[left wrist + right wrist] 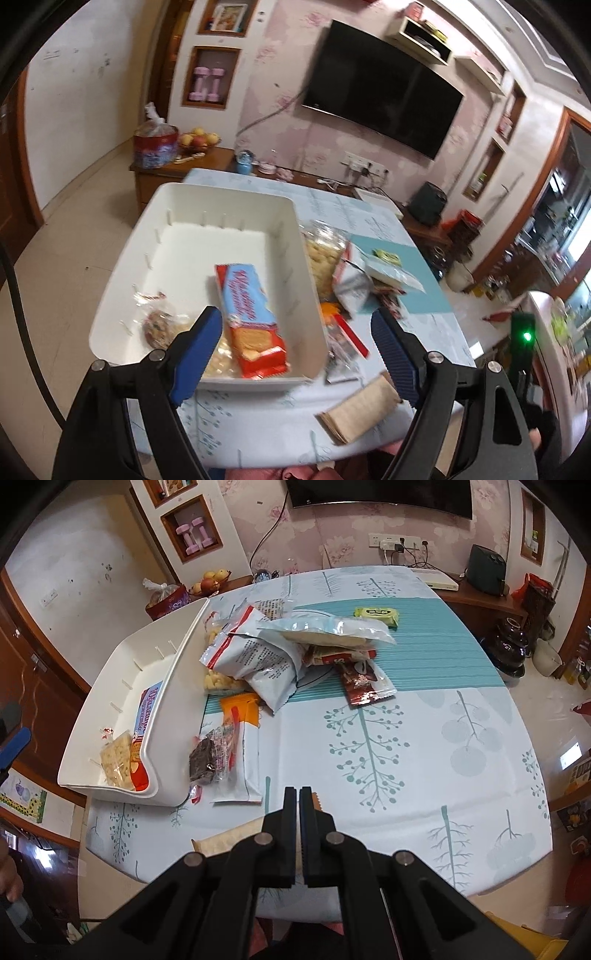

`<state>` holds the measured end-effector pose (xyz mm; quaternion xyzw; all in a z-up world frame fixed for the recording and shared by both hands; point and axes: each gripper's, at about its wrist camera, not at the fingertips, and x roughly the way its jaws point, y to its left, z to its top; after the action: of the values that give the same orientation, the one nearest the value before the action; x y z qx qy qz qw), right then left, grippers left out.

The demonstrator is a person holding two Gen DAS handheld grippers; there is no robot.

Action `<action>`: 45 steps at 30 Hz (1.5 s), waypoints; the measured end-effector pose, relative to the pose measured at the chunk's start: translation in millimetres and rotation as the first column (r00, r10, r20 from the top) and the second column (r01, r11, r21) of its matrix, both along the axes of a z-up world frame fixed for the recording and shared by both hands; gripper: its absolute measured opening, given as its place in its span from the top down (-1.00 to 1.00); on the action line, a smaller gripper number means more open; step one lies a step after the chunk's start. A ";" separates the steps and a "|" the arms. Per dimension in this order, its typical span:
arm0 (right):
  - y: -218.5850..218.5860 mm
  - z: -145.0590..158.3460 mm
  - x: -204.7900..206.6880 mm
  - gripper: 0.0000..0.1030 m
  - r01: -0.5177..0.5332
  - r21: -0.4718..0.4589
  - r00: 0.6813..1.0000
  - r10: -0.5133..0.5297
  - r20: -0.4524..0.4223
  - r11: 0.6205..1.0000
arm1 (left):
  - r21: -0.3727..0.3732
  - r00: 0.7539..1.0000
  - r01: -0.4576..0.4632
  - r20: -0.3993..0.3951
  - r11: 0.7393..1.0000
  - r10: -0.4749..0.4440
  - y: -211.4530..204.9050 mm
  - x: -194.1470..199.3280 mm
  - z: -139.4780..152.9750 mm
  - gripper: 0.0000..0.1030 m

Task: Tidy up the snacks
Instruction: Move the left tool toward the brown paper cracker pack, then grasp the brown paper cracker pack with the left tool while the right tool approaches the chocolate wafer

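A: Report the left gripper (pixel 295 328).

B: Its jaws are spread wide with nothing between them. It hovers above the near end of the white bin (pixel 255 206). The blue-and-red biscuit pack (pixel 251 321) lies in the bin just ahead of the left fingertip. A wrapped cookie (pixel 159 325) lies in the bin to the left of that fingertip.

A: Report the right gripper (pixel 298 794).

B: Its jaws are pressed together. Whether they pinch anything, I cannot tell. A tan packet (pixel 229 840) lies on the tablecloth (pixel 443 775), partly hidden beneath the fingers.

A: Where are the remaining snacks?

B: Ahead and left of the right gripper. A chocolate bar packet (pixel 207 757) lies just beside the bin wall. The white foil bag (pixel 258 657) and a clear cracker bag (pixel 332 631) are piled further ahead. A green packet (pixel 376 616) lies beyond them.
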<state>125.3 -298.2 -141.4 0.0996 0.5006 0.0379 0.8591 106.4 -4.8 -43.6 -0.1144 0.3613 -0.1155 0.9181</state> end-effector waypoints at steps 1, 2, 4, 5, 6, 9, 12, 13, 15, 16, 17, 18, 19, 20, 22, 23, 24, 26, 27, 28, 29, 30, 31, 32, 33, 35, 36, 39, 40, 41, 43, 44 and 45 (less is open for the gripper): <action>-2.2 -0.3 -0.6 0.91 0.002 0.005 1.000 -0.002 0.002 1.000 | 0.006 1.000 0.025 0.008 1.000 -0.025 -5.9 -3.9 1.2 -0.59; -4.2 -0.4 -1.1 0.86 0.003 0.008 1.000 -0.003 0.004 1.000 | 0.015 0.999 0.046 0.015 0.999 -0.046 -10.9 -7.0 1.9 -0.59; -10.7 -0.3 -2.6 0.61 0.006 0.022 1.000 -0.007 0.013 1.000 | 0.029 0.996 0.086 0.023 0.996 -0.087 -21.0 -11.9 2.0 -0.59; -13.5 -0.3 -3.3 0.56 0.009 0.028 1.000 -0.009 0.018 1.000 | 0.032 0.994 0.107 0.022 0.994 -0.108 -25.7 -14.0 1.6 -0.59; -16.6 -0.4 -3.9 0.51 0.012 0.033 1.000 -0.013 0.024 0.999 | 0.041 0.991 0.132 0.020 0.990 -0.133 -31.8 -17.1 1.1 -0.59; -26.0 -2.2 -4.4 0.50 0.017 0.045 0.999 -0.018 0.038 0.999 | 0.084 0.982 0.185 0.007 0.979 -0.187 -50.0 -21.7 -3.4 -0.59; -36.4 -4.2 -4.5 0.46 0.027 0.057 0.998 -0.030 0.050 0.998 | 0.118 0.971 0.237 -0.015 0.964 -0.237 -68.0 -23.8 -8.8 -0.59; -38.8 -4.7 -4.8 0.42 0.030 0.061 0.998 -0.033 0.054 0.998 | 0.132 0.968 0.251 -0.021 0.959 -0.250 -73.9 -24.9 -10.2 -0.59; -46.6 -7.0 -4.5 0.34 0.046 0.071 0.997 -0.051 0.063 0.996 | 0.153 0.960 0.279 -0.030 0.948 -0.277 -83.9 -26.1 -14.0 -0.59; -49.4 -7.9 -4.1 0.30 0.052 0.073 0.996 -0.057 0.067 0.996 | 0.164 0.954 0.298 -0.040 0.940 -0.296 -90.5 -26.7 -16.7 -0.59; -53.5 -9.1 -3.5 0.29 0.059 0.075 0.995 -0.064 0.073 0.995 | 0.173 0.950 0.311 -0.052 0.934 -0.307 -95.3 -26.6 -19.6 -0.59; -56.6 -10.0 -3.3 0.28 0.062 0.076 0.995 -0.068 0.077 0.995 | 0.181 0.946 0.324 -0.065 0.929 -0.318 -100.1 -26.2 -23.2 -0.59; -58.9 -10.6 -3.2 0.28 0.065 0.077 0.994 -0.071 0.082 0.995 | 0.186 0.942 0.334 -0.077 0.924 -0.325 -104.1 -25.5 -26.4 -0.59; -61.8 -11.3 -2.5 0.28 0.068 0.076 0.993 -0.075 0.090 0.995 | 0.194 0.938 0.347 -0.093 0.918 -0.335 -109.0 -24.8 -30.4 -0.59; -65.5 -12.6 -0.9 0.28 0.070 0.065 0.991 -0.077 0.106 0.995 | 0.205 0.926 0.376 -0.129 0.904 -0.356 -118.6 -22.7 -40.4 -0.59; -67.0 -13.4 -0.3 0.27 0.069 0.053 0.991 -0.075 0.114 0.996 | 0.210 0.919 0.390 -0.149 0.897 -0.365 -123.5 -21.7 -46.2 -0.59; -68.5 -14.8 1.3 0.27 0.066 0.040 0.990 -0.070 0.125 0.997 | 0.216 0.915 0.399 -0.163 0.891 -0.370 -126.7 -20.7 -50.6 -0.59; -71.1 -17.2 4.5 0.27 0.057 0.030 0.989 -0.060 0.136 0.998 | 0.226 0.901 0.423 -0.206 0.878 -0.382 -135.2 -17.7 -63.7 -0.59; -73.0 -18.4 6.0 0.27 0.052 0.029 0.988 -0.055 0.142 0.998 | 0.228 0.896 0.432 -0.219 0.873 -0.386 -137.7 -17.2 -68.4 -0.59; -74.6 -19.7 7.2 0.27 0.048 0.027 0.987 -0.052 0.150 0.998 | 0.229 0.887 0.447 -0.243 0.865 -0.394 -142.3 -15.7 -75.5 -0.59; -76.1 -20.9 9.5 0.27 0.044 0.023 0.986 -0.047 0.161 0.999 | 0.230 0.881 0.455 -0.256 0.860 -0.398 -144.2 -15.0 -79.9 -0.59; -77.3 -21.7 10.8 0.27 0.041 0.017 0.985 -0.044 0.170 0.999 | 0.234 0.872 0.469 -0.278 0.852 -0.404 -148.6 -13.4 -86.6 -0.59; -78.3 -22.6 12.3 0.27 0.037 0.011 0.983 -0.039 0.178 0.999 | 0.236 0.864 0.480 -0.295 0.845 -0.409 -152.2 -11.6 -92.2 -0.59; -78.5 -23.3 13.8 0.26 0.030 0.004 0.982 -0.030 0.189 1.000 | 0.237 0.858 0.487 -0.308 0.840 -0.411 -155.2 -10.1 -96.3 -0.59; -78.3 -23.6 15.4 0.26 0.017 -0.003 0.979 -0.016 0.203 1.000 | 0.235 0.850 0.498 -0.326 0.835 -0.415 -158.8 -8.1 -101.7 -0.59; -77.8 -24.4 18.8 0.22 0.000 -0.020 0.975 0.004 0.224 1.000 | 0.233 0.833 0.517 -0.359 0.824 -0.421 -165.6 -3.9 -112.5 -0.59; -77.0 -25.1 21.3 0.17 -0.008 -0.035 0.972 0.016 0.236 0.999 | 0.233 0.824 0.526 -0.377 0.818 -0.423 -168.7 -1.3 -118.6 -0.59; -72.5 -27.0 29.1 0.05 -0.034 -0.079 0.961 0.054 0.272 0.996 | 0.235 0.807 0.539 -0.420 0.809 -0.415 -173.7 6.6 -132.8 -0.59; -71.5 -27.8 30.6 0.01 -0.038 -0.089 0.959 0.062 0.278 0.995 | 0.235 0.802 0.542 -0.431 0.807 -0.413 -175.4 8.8 -136.4 -0.59; -69.3 -29.3 35.2 -0.01 -0.050 -0.102 0.954 0.078 0.289 0.993 | 0.233 0.797 0.544 -0.442 0.806 -0.411 -176.6 11.3 -140.3 -0.59; -65.1 -32.0 42.5 -0.11 -0.064 -0.122 0.949 0.099 0.301 0.990 | 0.228 0.787 0.550 -0.463 0.803 -0.408 -178.5 16.8 -147.4 -0.59; -63.4 -33.0 46.0 -0.13 -0.070 -0.133 0.946 0.108 0.306 0.989 | 0.227 0.783 0.553 -0.470 0.802 -0.407 -179.2 18.6 -150.4 -0.59; -60.8 -34.9 51.2 -0.17 -0.079 -0.148 0.943 0.122 0.310 0.986 | 0.224 0.779 0.555 -0.478 0.801 -0.406 -179.9 21.0 -153.7 -0.59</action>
<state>176.5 -359.0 -176.3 0.0086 0.3615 0.0637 0.9301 127.4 -184.7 -197.2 0.1284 0.5756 -0.2566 0.7657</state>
